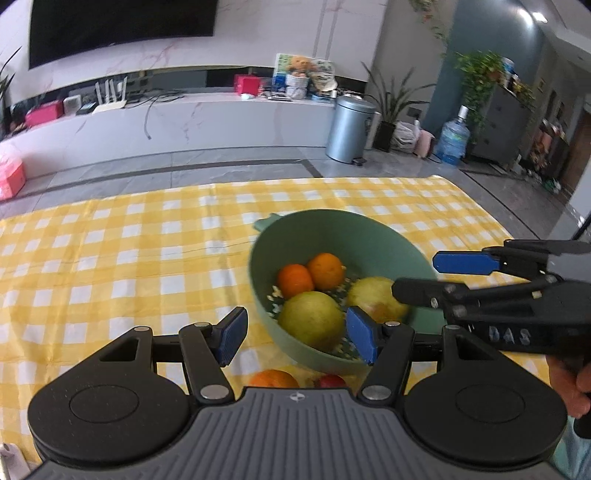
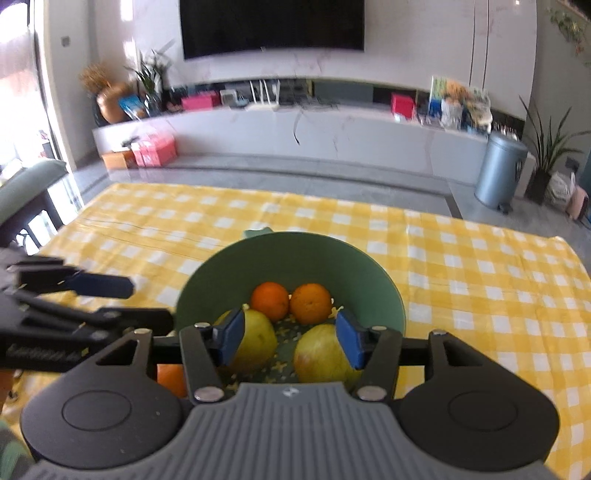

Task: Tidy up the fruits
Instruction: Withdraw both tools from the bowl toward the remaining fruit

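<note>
A round sage-green plastic bowl (image 1: 354, 240) sits on a yellow-and-white checked tablecloth (image 1: 110, 240), right of centre in the left wrist view and in the middle of the right wrist view (image 2: 291, 258). Inside it lie four fruits on a scatter of small pale bits: two round oranges touching each other at the far side, a deeper orange one (image 1: 295, 280) to the left and a lighter one (image 1: 325, 270) to the right, and two large yellow-green pears nearer the cameras, one (image 1: 311, 320) at lower left of the bowl and the other (image 1: 373, 297) at lower right.

The left gripper (image 1: 299, 338) is spread wide and holds nothing; its blue pads frame the near rim of the bowl and the left pear. Low in that frame, just outside the bowl's near wall, an orange fruit (image 1: 274, 378) and a small red fruit (image 1: 331, 381) lie on the cloth, partly hidden by the gripper body.

The right gripper (image 2: 290, 338) is also released and empty, its blue pads set over the two pears. It enters the left wrist view from the right edge, fingers (image 1: 465, 263) apart above the bowl's right rim.

Behind the table stand a grey metal pedal bin (image 1: 351, 127) and a dark wall-mounted television (image 2: 271, 26).
</note>
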The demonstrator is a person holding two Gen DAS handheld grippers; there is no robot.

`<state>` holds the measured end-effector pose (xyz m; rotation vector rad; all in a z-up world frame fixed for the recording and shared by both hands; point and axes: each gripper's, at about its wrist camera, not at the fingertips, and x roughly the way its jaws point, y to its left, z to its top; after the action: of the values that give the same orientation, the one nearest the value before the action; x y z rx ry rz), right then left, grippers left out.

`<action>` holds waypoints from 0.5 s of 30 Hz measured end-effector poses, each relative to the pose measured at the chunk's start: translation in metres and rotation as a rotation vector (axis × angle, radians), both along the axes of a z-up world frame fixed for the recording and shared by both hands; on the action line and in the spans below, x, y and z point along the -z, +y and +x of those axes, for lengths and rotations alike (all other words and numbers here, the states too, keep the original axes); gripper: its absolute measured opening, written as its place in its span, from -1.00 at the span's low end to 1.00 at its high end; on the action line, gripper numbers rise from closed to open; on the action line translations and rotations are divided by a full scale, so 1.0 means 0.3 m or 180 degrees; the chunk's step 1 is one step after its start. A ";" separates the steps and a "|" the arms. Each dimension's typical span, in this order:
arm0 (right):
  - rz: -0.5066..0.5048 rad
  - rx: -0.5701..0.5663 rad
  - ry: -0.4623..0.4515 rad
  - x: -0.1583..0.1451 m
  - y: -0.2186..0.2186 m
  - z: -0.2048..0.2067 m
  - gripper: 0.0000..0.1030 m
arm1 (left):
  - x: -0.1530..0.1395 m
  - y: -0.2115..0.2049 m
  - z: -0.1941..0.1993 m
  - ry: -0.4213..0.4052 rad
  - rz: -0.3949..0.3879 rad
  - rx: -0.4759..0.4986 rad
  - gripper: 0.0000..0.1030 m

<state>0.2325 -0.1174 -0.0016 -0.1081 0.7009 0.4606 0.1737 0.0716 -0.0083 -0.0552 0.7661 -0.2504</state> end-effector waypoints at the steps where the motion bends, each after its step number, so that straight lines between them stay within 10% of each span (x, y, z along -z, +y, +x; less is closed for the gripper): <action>1: 0.0029 -0.0008 -0.0052 -0.003 -0.012 -0.034 0.12 | -0.004 -0.012 -0.010 0.0002 0.0018 0.0034 0.40; 15: 0.0428 0.0269 -0.0009 0.109 -0.174 -0.302 0.19 | 0.038 -0.100 -0.144 0.0202 0.0143 0.0316 0.40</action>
<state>0.1420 -0.1695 -0.0342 0.0473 0.6673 0.4251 0.1305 0.0415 -0.0198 0.0176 0.8385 -0.3270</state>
